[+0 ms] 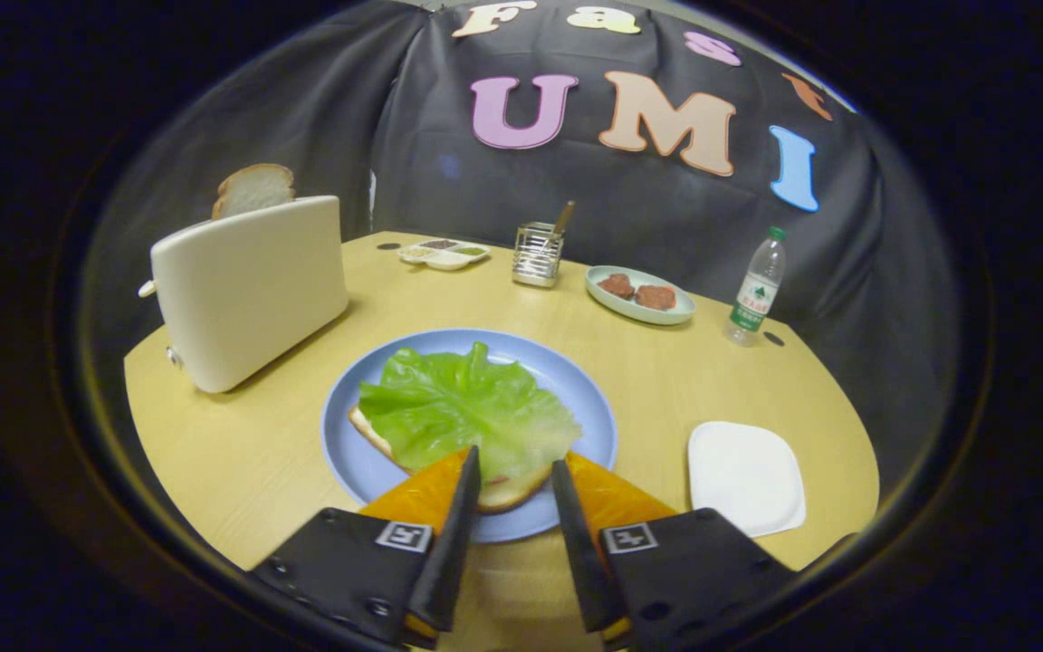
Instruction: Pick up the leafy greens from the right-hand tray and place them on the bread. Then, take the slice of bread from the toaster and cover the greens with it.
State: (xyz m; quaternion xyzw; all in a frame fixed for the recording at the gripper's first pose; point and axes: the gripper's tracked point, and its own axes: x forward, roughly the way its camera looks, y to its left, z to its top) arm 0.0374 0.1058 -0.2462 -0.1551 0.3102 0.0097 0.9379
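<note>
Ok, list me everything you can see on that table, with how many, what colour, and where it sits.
Table: one, light wood, under everything.
Plate: one, blue, just ahead of the fingers.
Bread: one slice, on the plate.
Leafy greens: one leaf, green, on the bread.
Toaster: one, cream, left of the plate.
Bread in toaster: one slice, sticking up.
White tray: one, right of the plate.
Meat dish: one, pale green, two brown patties.
Utensil holder: one, metal.
Divided dish: one, white.
Bottle: one, clear, green cap.
Gripper: one, fingers apart, holding nothing.
</note>
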